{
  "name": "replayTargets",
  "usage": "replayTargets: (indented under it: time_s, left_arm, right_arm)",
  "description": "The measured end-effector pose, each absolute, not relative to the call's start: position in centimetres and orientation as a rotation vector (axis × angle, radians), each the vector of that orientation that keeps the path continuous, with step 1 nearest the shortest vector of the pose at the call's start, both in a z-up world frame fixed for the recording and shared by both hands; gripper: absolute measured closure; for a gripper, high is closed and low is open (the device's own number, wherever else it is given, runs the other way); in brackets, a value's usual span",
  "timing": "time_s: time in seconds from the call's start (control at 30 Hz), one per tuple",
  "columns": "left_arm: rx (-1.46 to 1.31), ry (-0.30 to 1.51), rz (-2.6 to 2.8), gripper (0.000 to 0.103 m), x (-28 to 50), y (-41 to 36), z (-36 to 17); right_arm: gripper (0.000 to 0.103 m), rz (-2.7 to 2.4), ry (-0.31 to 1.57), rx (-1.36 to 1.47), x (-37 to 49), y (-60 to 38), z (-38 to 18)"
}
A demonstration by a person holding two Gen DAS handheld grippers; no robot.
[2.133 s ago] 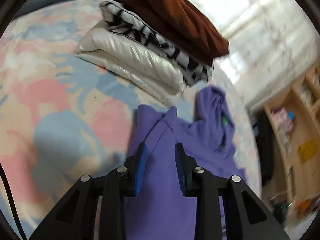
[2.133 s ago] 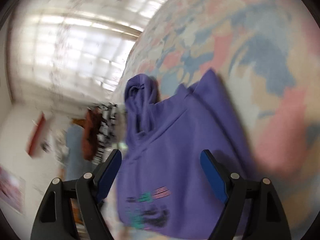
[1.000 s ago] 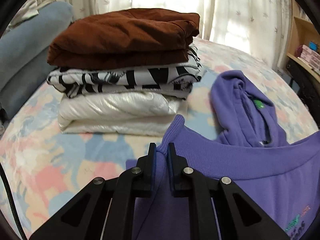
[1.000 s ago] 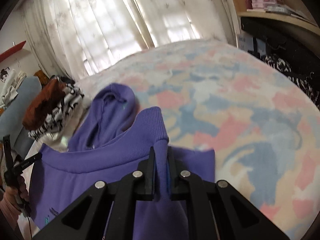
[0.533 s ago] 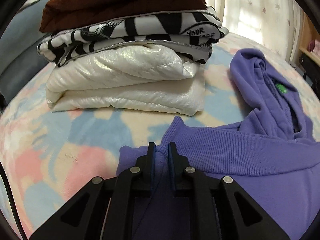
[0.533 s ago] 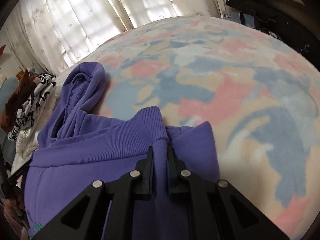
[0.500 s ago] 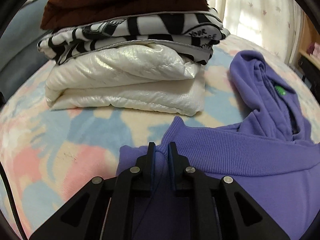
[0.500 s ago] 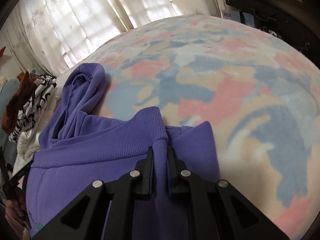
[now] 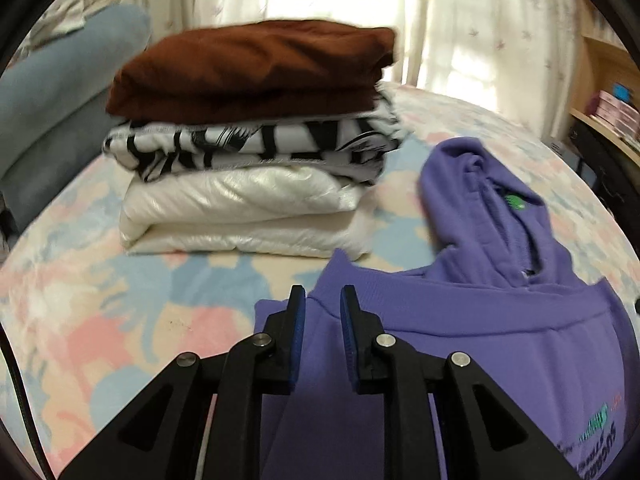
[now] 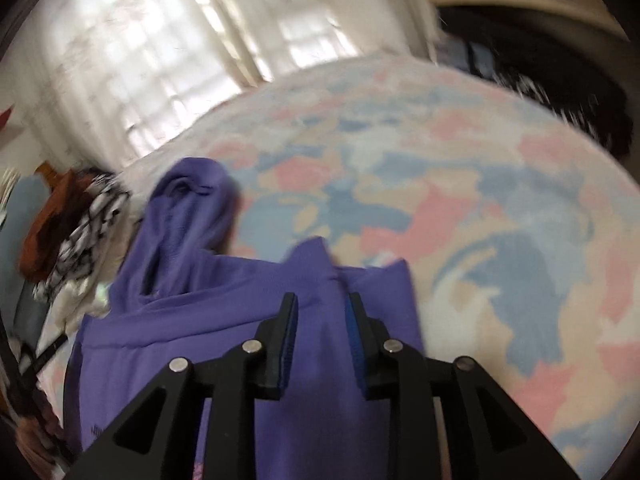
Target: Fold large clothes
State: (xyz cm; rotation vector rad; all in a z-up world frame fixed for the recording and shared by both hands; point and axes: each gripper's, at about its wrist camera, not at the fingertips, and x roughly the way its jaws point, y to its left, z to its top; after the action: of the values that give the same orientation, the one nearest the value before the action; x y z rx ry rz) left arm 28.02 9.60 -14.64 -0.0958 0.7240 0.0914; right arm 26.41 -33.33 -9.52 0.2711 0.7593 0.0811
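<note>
Purple hoodie (image 9: 460,340) folded on bed (image 9: 120,300), L gripper (image 9: 322,300) & R gripper (image 10: 322,304) fingers just parting, hem between, unpinched

Hoodie (image 9: 460,344) on bed (image 9: 80,320), right of stack of 3 clothes (image 9: 256,140).

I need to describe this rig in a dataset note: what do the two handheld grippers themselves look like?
Both look alike. The left gripper and right gripper each have two matte black angular fingers with triangular cut-outs, silver round pivot pins and blue ribbed pads on the inner faces. A thin black cable runs along the left view's edge.
</note>
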Motion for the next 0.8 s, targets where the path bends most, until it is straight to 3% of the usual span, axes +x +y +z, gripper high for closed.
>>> replayTargets:
  time_s: [0.2, 0.37, 0.5, 0.8]
  left_arm:
    - [-0.023, 0.776, 0.141, 0.092, 29.4, 7.6, -16.4]
    - [-0.009, 0.875, 0.201, 0.092, 31.8, 8.6, -19.3]
    - [-0.023, 0.866, 0.174, 0.092, 31.6, 9.1, -19.1]
    - [-0.013, 0.862, 0.107, 0.089, 25.2, 7.5, -15.4]
  right_arm:
    - [0.079, 0.129, 0.803, 0.157, 28.3, -27.7, -10.8]
    - [0.079, 0.014, 0.848, 0.13, 30.0, -29.2, -13.6]
    - [0.099, 0.018, 0.855, 0.256, 29.4, -34.6, -13.9]
    - [0.09, 0.117, 0.833, 0.283, 22.7, -33.6, -9.6]
